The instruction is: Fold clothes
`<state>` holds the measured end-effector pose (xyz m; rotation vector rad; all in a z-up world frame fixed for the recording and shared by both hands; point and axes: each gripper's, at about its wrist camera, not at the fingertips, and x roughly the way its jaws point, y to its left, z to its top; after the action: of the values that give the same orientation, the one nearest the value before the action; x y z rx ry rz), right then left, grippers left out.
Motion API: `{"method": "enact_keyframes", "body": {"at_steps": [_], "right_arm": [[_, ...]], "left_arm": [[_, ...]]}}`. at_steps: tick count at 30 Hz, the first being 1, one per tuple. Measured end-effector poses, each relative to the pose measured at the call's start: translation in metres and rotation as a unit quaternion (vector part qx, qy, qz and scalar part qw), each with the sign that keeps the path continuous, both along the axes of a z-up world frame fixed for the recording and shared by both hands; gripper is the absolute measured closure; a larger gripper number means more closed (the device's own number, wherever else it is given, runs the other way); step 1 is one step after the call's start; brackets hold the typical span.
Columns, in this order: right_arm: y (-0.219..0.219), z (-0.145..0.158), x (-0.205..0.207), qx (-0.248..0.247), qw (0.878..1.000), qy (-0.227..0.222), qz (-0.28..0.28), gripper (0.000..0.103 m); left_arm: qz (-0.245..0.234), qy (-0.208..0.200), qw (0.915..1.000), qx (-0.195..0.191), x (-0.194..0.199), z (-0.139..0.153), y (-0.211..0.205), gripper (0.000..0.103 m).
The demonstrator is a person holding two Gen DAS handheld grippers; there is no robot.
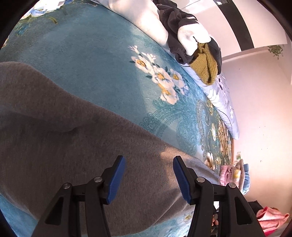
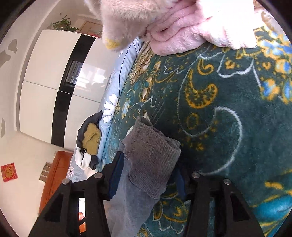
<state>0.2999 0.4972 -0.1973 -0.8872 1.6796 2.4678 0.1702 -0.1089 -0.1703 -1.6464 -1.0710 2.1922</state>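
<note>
- Left gripper (image 1: 148, 177) hangs with fingers spread over the grey sweater (image 1: 63, 145) on the floral blanket (image 1: 82, 54)
- Right gripper (image 2: 146, 175) pinches the sweater's ribbed cuff (image 2: 151, 156)
- Pink clothes (image 2: 191, 27) lie beyond; wardrobe (image 2: 45, 82) behind

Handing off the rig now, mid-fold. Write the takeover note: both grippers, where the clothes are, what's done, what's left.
Left gripper: open, hovering over the grey sweater, gripping nothing.
Right gripper: shut on the grey sweater's ribbed cuff, sleeve trailing back toward the camera.
The sweater lies spread on the teal floral blanket. Pink fleece garments sit near the blanket's edge. A dark, white and mustard pile waits by the pillow.
Done: sleeve picked up.
Left: fold the sleeve in, finish the sweater, then do the pile.
</note>
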Motion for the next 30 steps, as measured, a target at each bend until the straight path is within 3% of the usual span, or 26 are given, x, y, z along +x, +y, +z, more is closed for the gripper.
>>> {"method": "enact_keyframes", "body": {"at_steps": [1,7,13,19,24,28,30], "right_arm": [[0.001,-0.003,-0.003,-0.009,1.000,-0.001,-0.002,0.069],[-0.001,0.004,-0.011,-0.013,1.000,-0.002,0.004,0.086],[-0.023,0.057,-0.023,0.076,0.997,-0.011,0.024,0.088],[-0.090,0.125,-0.047,0.180,0.978,0.020,0.100,0.088],[-0.181,0.153,-0.062,0.286,0.939,0.026,0.192,0.088],[-0.273,0.142,-0.072,0.350,0.892,0.025,0.286,0.088],[-0.311,0.128,-0.075,0.363,0.875,0.020,0.321,0.088]], "left_arm": [[0.001,0.001,1.0000,-0.001,0.001,0.001,0.000,0.044],[-0.003,0.005,1.0000,0.001,0.003,0.005,0.000,0.044],[-0.003,0.010,0.9998,0.016,0.007,0.006,-0.003,0.044],[0.014,0.022,0.9990,0.035,0.015,0.009,-0.023,0.044],[0.033,0.027,0.9980,0.047,0.022,0.008,-0.043,0.044],[0.043,0.027,0.9972,0.055,0.026,0.004,-0.053,0.044],[0.045,0.028,0.9968,0.059,0.028,0.004,-0.057,0.044]]}}
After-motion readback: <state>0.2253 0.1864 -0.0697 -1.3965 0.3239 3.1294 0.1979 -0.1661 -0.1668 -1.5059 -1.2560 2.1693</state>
